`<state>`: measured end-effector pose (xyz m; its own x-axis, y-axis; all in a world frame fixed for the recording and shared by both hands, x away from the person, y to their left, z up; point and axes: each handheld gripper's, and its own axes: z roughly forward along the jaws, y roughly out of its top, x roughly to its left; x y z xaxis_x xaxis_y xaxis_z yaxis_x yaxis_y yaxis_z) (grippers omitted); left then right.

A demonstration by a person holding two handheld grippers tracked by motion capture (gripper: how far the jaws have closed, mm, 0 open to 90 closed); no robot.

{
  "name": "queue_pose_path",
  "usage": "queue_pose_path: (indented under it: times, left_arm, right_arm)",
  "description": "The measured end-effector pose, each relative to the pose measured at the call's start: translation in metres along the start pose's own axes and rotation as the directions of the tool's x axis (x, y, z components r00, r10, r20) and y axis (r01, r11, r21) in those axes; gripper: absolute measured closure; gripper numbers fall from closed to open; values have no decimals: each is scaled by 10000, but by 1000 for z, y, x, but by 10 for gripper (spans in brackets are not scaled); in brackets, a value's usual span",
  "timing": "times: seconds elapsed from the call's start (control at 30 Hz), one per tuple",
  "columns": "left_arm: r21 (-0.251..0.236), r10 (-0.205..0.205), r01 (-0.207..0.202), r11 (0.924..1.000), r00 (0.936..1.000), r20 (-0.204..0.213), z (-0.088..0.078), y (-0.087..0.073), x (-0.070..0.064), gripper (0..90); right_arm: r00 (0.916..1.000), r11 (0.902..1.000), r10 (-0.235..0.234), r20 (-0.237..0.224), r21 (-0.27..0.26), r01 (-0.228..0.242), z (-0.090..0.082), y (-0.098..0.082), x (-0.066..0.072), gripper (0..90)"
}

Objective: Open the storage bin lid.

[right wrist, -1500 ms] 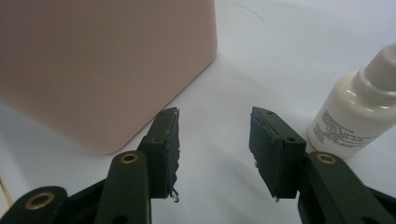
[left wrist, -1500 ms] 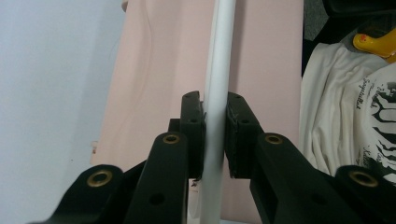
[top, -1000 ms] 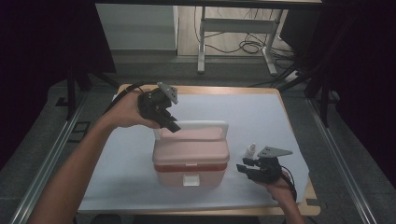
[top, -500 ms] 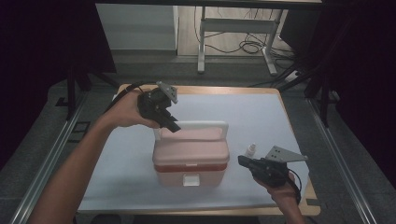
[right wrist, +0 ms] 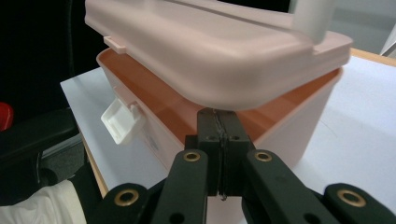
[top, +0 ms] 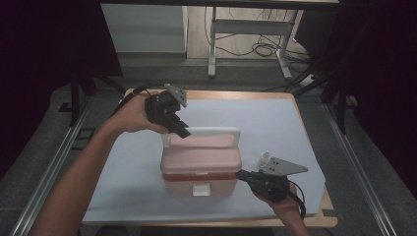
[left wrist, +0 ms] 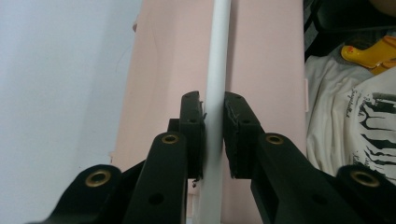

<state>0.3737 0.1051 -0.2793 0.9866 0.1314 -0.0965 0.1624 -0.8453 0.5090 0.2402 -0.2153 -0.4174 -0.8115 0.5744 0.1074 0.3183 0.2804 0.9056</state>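
Observation:
A pink box (top: 201, 169) with a white carrying handle (top: 212, 132) stands mid-table. My left gripper (top: 181, 132) is shut on the left end of that handle; in the left gripper view the pads (left wrist: 194, 121) pinch the white bar (left wrist: 217, 65) over the pink lid (left wrist: 159, 70). My right gripper (top: 242, 174) is at the box's right side, shut with nothing between its jaws. In the right gripper view its tips (right wrist: 219, 122) sit in the gap under the lid's rim (right wrist: 210, 65), and the lid is tilted up off the base (right wrist: 299, 126). The white latch (right wrist: 120, 122) hangs loose.
A white sheet (top: 275, 118) covers the wooden table (top: 231, 94). A small white object (top: 264, 158) stands on the sheet just behind my right gripper. The person's white printed shirt (left wrist: 355, 116) and a yellow item (left wrist: 369, 52) lie beyond the box in the left gripper view.
My right gripper has gone from open to shut and moved left and up to the box's right edge. The left gripper has stayed on the handle.

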Motion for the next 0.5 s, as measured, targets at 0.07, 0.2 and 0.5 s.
queue_pose_path:
  times: [0.07,0.2,0.5]
  left_arm:
    - [-84,-11,12,10000,10000,2,-1,0,0,793]
    - [-97,-48,48,9999,10000,5,-1,0,-1,796]
    - [-625,-38,-3,9980,9979,-652,-8,-3,-7,629]
  right_arm:
    - [10000,10000,-51,-5,28,51,4,0,2,889]
    - [9998,9999,-164,82,10,164,12,-2,5,888]
    - [9992,9993,-357,161,-118,359,12,-1,8,891]
